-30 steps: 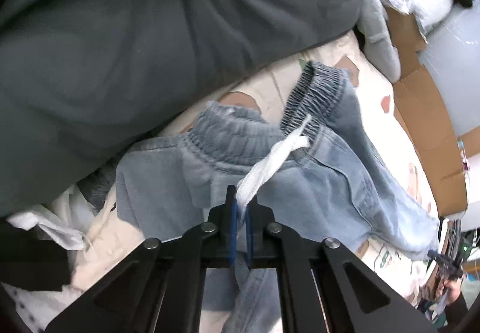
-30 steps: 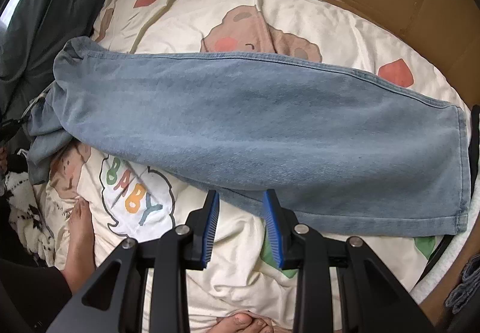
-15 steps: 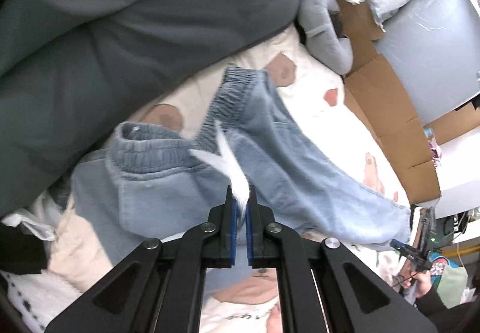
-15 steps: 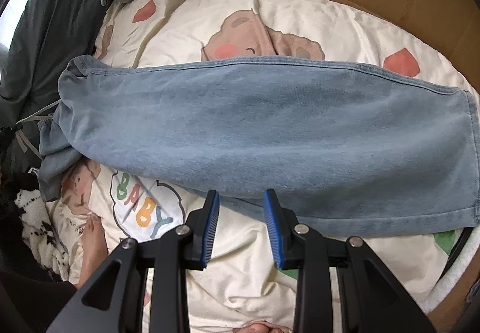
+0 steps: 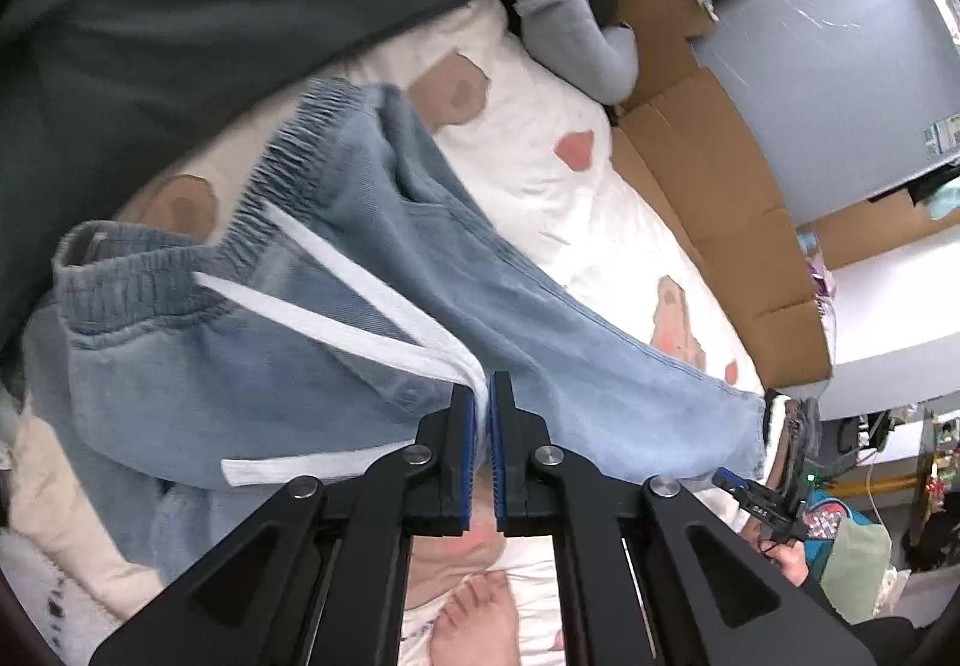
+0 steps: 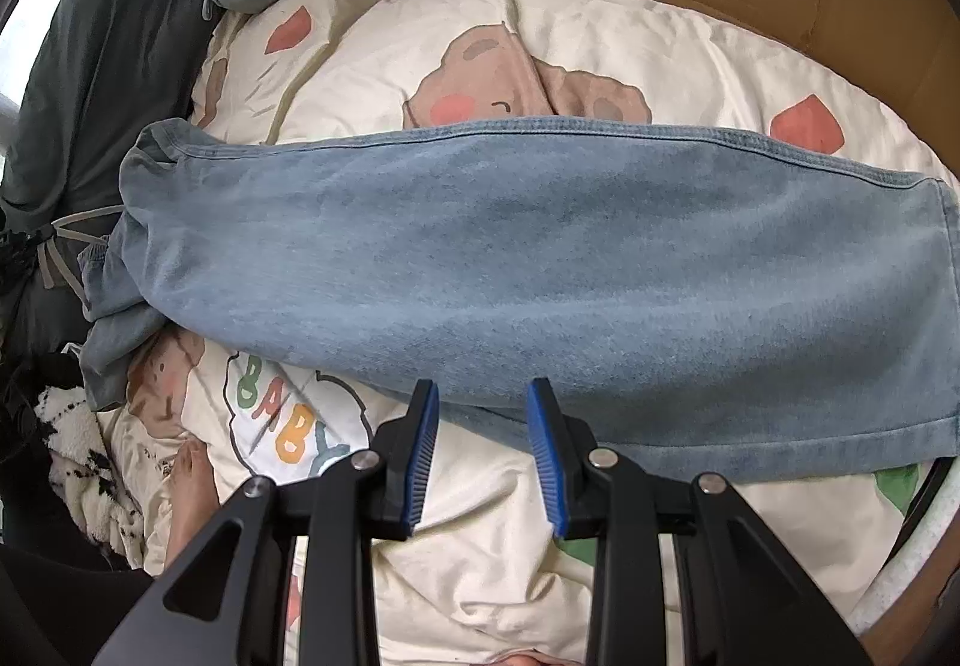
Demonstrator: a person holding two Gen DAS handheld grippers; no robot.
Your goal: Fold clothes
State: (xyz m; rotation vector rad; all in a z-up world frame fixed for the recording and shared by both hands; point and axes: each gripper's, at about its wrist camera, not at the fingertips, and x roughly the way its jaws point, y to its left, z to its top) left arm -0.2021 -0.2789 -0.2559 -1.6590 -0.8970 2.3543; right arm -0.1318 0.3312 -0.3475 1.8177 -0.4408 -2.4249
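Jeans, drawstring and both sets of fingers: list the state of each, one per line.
Jeans: leg spread flat on the printed quilt, waistband end bunched and lifted.
Drawstring: pulled taut, both strands pinched at the left gripper.
Left gripper: fingers shut on the drawstring.
Right gripper: fingers open, empty, above the near edge of the jeans leg.

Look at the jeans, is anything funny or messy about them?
Yes. The left gripper is pinching the white drawstring, not the denim, so the jeans hang from their string and the waistband bunches up crooked. The leg lies flat on the cartoon bedsheet.
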